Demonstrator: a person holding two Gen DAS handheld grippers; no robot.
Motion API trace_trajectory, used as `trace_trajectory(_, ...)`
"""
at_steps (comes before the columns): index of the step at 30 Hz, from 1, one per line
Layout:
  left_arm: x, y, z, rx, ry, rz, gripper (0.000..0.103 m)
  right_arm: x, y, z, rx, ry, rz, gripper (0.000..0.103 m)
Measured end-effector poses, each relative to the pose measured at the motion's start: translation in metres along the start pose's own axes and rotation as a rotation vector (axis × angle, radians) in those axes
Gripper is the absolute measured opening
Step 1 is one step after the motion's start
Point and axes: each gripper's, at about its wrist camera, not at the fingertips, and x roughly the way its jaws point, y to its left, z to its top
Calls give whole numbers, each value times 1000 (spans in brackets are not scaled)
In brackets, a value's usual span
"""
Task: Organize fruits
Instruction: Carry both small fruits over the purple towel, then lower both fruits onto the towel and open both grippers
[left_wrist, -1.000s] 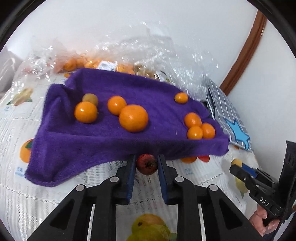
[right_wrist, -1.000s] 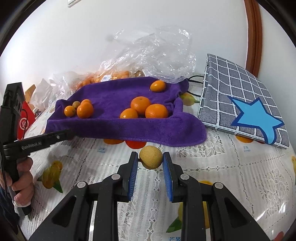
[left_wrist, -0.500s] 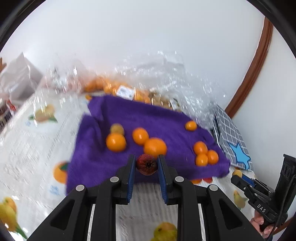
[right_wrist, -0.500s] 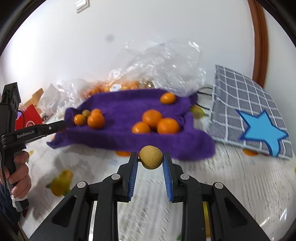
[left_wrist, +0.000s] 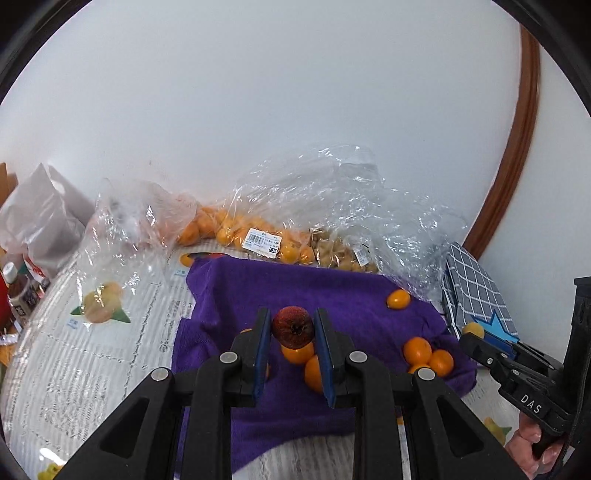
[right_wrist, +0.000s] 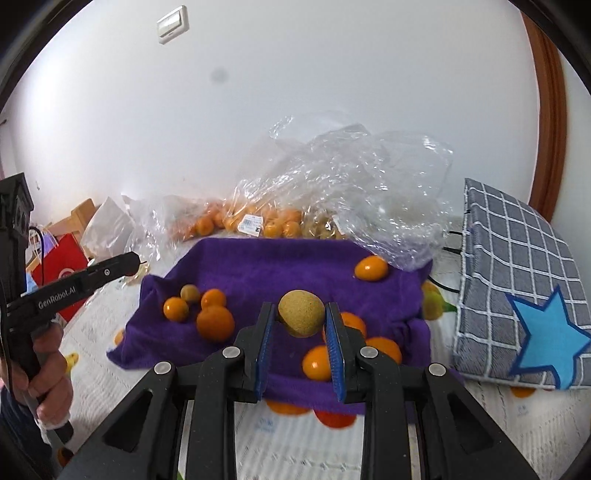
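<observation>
My left gripper is shut on a dark red fruit and holds it in the air over the purple towel. My right gripper is shut on a tan round fruit, also held above the towel. Several oranges lie on the towel: a group at its left, a group near its front right and a single one at the back right. The right gripper also shows at the right of the left wrist view; the left gripper shows at the left of the right wrist view.
Clear plastic bags holding oranges and tan fruit lie behind the towel against the white wall. A grey checked bag with a blue star stands at the right. A red bag and bottles are at the left. The tablecloth has fruit prints.
Both grippers have risen from table level and moved forward over the purple towel, each still holding its fruit.
</observation>
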Motion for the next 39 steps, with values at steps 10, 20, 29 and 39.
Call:
trace_trajectory(10,35,14,4,-72,56,-15,23,32,0,26,26,13,-22,27)
trace_trajectory(20,57,21,-12,-71,117,-55,23,67,-2,6,28,104,28,27)
trace_trajectory(29,65,17,-19,-49,151,-84,23,82,2,-10,-37,161,35,27)
trace_trajectory(39,71,14,-24,-27,188,-70,23,96,12,-19,-95,201,6,27)
